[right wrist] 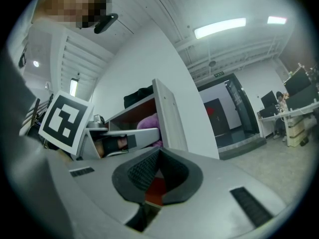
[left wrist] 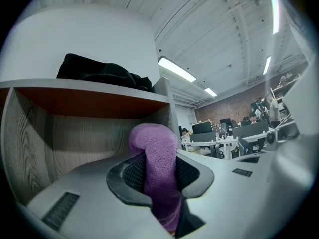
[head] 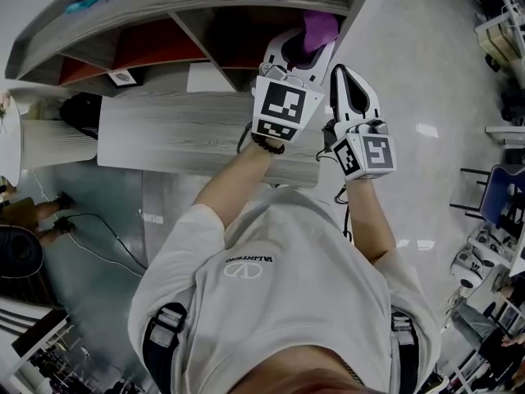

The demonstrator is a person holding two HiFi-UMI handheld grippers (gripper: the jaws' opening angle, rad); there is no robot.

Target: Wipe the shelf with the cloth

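My left tongs (left wrist: pixel 159 167) are clamped on the fuzzy purple cloth (left wrist: pixel 154 138), which bulges up between the pads at the mouth of the rightmost compartment of the grey wood-grain shelf unit (left wrist: pixel 35 133). My right tongs (right wrist: pixel 158 159) are closed on nothing, just beside the left pair and outside the shelf's right wall.

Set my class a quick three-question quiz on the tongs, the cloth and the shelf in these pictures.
1. True or false: the left tongs are shut on the purple cloth.
2. The right tongs hold: A) the cloth B) nothing C) a bottle.
3. Fill in: the bundle on top of the shelf is ____ in colour.
Key: 1 true; 2 B; 3 black.
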